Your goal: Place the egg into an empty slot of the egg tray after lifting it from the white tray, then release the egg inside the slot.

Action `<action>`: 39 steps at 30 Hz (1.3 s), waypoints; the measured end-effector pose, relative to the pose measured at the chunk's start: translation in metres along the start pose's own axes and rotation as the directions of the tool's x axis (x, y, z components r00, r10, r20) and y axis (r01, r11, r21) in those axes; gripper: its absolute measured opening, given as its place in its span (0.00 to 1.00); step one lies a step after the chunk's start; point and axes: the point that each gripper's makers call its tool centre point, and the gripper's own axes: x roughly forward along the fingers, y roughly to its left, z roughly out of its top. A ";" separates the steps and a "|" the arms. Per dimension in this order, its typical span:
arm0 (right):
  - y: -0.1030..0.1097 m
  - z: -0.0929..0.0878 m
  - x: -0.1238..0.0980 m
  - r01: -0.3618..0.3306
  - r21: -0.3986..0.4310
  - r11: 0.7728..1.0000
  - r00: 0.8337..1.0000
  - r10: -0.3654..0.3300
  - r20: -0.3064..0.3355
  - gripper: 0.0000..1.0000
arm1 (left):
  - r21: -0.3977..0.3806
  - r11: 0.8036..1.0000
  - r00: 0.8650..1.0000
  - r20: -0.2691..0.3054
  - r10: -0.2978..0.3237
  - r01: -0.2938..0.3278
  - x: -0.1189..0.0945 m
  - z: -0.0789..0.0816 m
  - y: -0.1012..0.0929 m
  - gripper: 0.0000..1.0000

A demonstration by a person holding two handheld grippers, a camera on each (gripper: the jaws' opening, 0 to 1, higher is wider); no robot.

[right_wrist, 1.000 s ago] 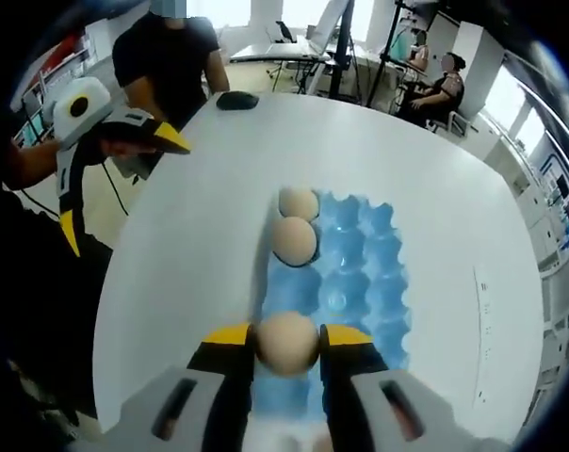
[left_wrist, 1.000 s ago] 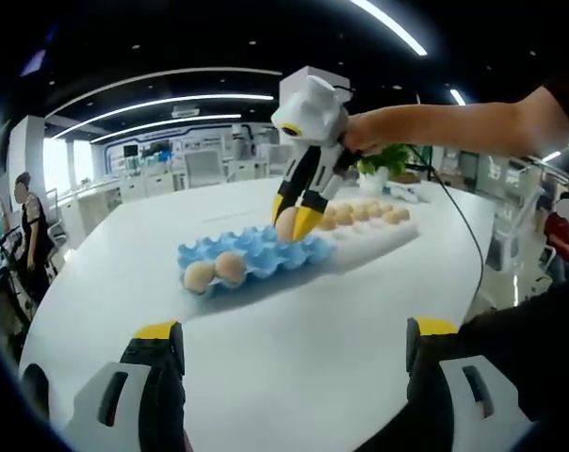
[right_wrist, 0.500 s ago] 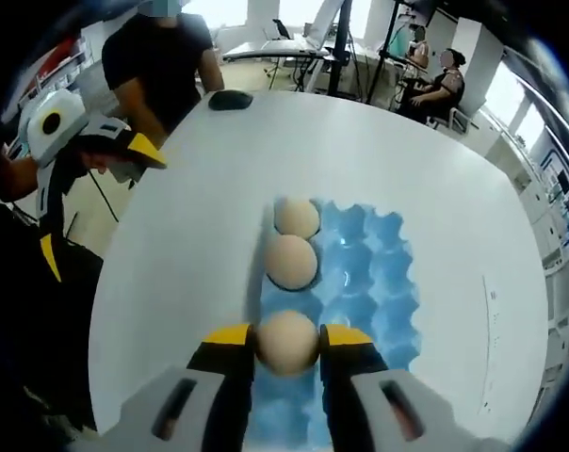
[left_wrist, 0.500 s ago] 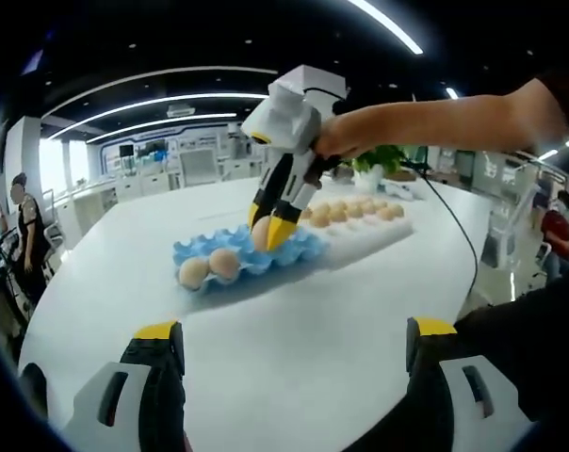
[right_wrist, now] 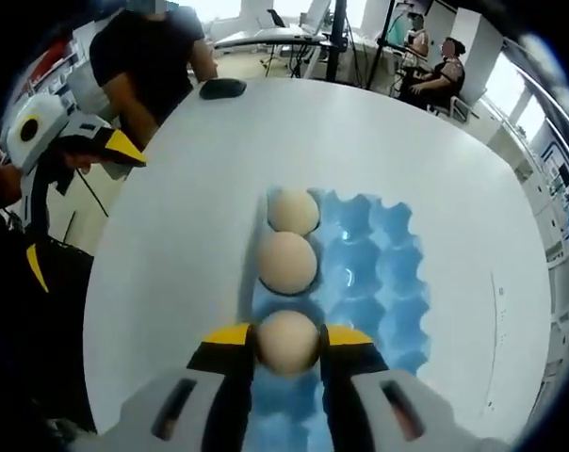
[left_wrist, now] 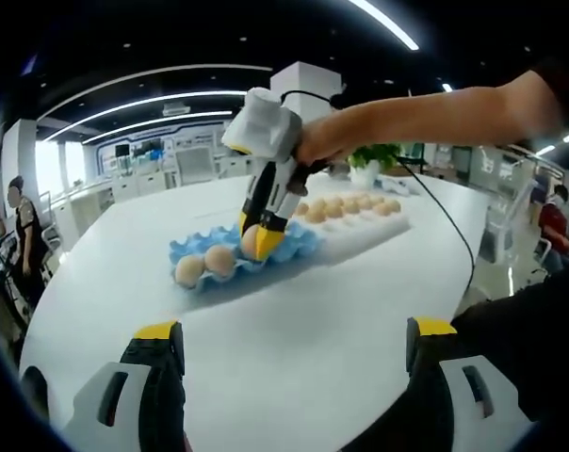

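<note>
Smooth, matt, tan shell on the egg (right_wrist: 287, 343) pinched between the yellow tips of the right hand-held gripper (right_wrist: 288, 345). Same dull shell on the two eggs (right_wrist: 287, 261) just ahead of those tips. Moulded blue egg tray (right_wrist: 379, 273) beneath, looking like thin plastic with a faint sheen in its cups. Smooth white desk (right_wrist: 171, 245) around it, softly reflective. Hard glossy plastic on the left hand-held gripper (left_wrist: 289, 334), white and black with yellow caps. White tray (left_wrist: 360, 231) beyond, matt and foam-like.
</note>
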 end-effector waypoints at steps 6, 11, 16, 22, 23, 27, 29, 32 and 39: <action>0.002 -0.001 0.002 0.001 -0.006 1.000 0.999 -0.001 -0.035 0.28 | -0.004 1.000 1.000 -0.002 0.005 -0.005 -0.001 -0.002 0.003 1.00; -0.004 -0.001 0.004 0.024 0.021 0.999 0.998 -0.023 -0.062 0.28 | -0.002 1.000 1.000 -0.004 0.005 -0.005 -0.001 -0.003 0.003 1.00; -0.005 -0.003 0.005 0.048 0.010 0.999 0.996 -0.047 -0.078 0.29 | 0.005 1.000 1.000 -0.008 0.006 -0.006 0.000 -0.003 0.002 1.00; -0.004 -0.004 0.004 0.051 0.009 0.999 0.996 -0.050 -0.079 0.29 | 0.004 1.000 1.000 -0.008 0.007 -0.007 -0.002 -0.004 0.002 1.00; -0.006 -0.004 0.004 0.052 0.011 0.999 0.996 -0.051 -0.079 0.29 | 0.004 1.000 1.000 -0.009 0.008 -0.008 -0.002 -0.004 0.002 1.00; -0.012 0.000 0.001 0.057 0.017 0.998 0.997 -0.055 -0.054 0.29 | 0.008 1.000 1.000 -0.014 0.011 -0.011 -0.002 -0.004 0.003 1.00; -0.011 0.002 -0.005 0.061 0.026 0.998 0.998 -0.061 -0.030 0.30 | 0.008 1.000 1.000 -0.011 0.011 -0.011 -0.003 -0.003 0.002 1.00; -0.010 0.001 -0.016 0.070 0.020 0.997 0.997 -0.070 -0.012 0.32 | 0.012 1.000 1.000 -0.011 0.009 -0.009 -0.002 -0.002 0.001 1.00; -0.003 0.001 -0.036 0.057 0.041 0.998 0.995 -0.060 0.073 0.32 | 0.021 1.000 1.000 -0.010 -0.013 0.014 0.007 0.003 -0.008 1.00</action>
